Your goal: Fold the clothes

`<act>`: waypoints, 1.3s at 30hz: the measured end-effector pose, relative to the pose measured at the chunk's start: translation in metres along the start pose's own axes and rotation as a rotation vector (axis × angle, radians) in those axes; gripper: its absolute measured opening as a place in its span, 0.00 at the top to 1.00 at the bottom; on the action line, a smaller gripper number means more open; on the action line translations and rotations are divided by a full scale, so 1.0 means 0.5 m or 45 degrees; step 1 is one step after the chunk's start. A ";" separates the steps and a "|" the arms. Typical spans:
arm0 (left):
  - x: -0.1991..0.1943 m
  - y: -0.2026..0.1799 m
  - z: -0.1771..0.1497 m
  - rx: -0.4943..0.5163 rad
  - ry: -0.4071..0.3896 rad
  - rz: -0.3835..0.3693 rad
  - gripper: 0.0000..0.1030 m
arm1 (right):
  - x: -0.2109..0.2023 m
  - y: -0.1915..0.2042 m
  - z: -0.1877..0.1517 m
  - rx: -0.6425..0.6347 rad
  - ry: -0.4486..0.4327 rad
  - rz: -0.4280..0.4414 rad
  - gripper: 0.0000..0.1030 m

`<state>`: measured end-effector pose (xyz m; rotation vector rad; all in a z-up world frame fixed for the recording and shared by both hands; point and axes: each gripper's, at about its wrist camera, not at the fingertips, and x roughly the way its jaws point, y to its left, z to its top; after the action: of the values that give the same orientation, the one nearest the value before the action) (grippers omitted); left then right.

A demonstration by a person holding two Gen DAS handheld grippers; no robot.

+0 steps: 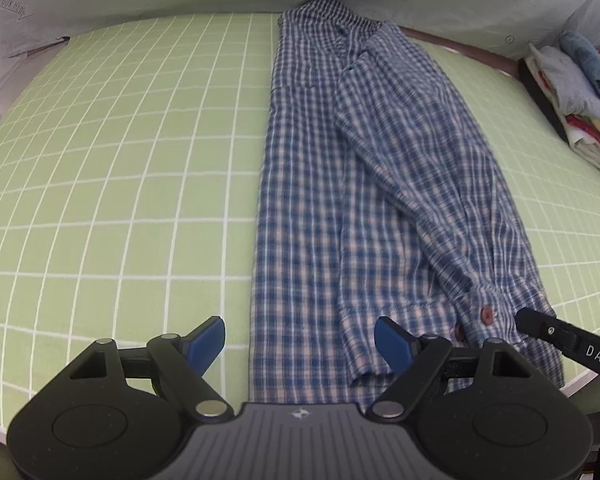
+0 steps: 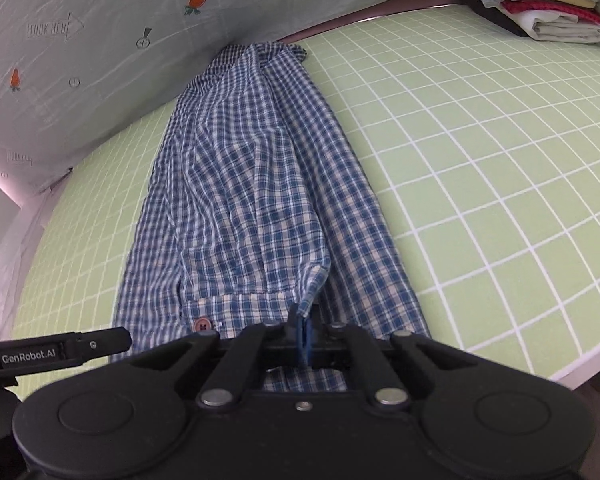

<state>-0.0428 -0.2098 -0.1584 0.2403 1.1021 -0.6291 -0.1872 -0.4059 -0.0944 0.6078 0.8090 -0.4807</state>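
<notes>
Your right gripper [image 2: 302, 336] is clamped on the plaid shirt's [image 1: 340, 184] near hem; your left gripper [image 1: 300, 344] hangs wide over that hem's other corner, touching nothing.

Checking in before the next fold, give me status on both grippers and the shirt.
Left gripper open above the hem. Right gripper shut on plaid shirt edge. Shirt lengthwise on green mat, sleeve folded in. Folded pile clear of it.

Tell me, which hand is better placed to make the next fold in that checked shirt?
Probably the right. The right gripper is already shut on the shirt at the cuff edge, so it can carry that cloth over. The left gripper is open above the hem, gripping nothing.
</notes>
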 end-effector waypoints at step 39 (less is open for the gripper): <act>-0.031 -0.059 -0.123 0.077 0.132 0.019 0.23 | 0.000 -0.018 -0.053 -0.241 0.168 -0.171 0.19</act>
<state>-0.1113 -0.1987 -0.1689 0.3365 1.1803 -0.6429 -0.2067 -0.3949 -0.1115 0.4144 1.0128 -0.4834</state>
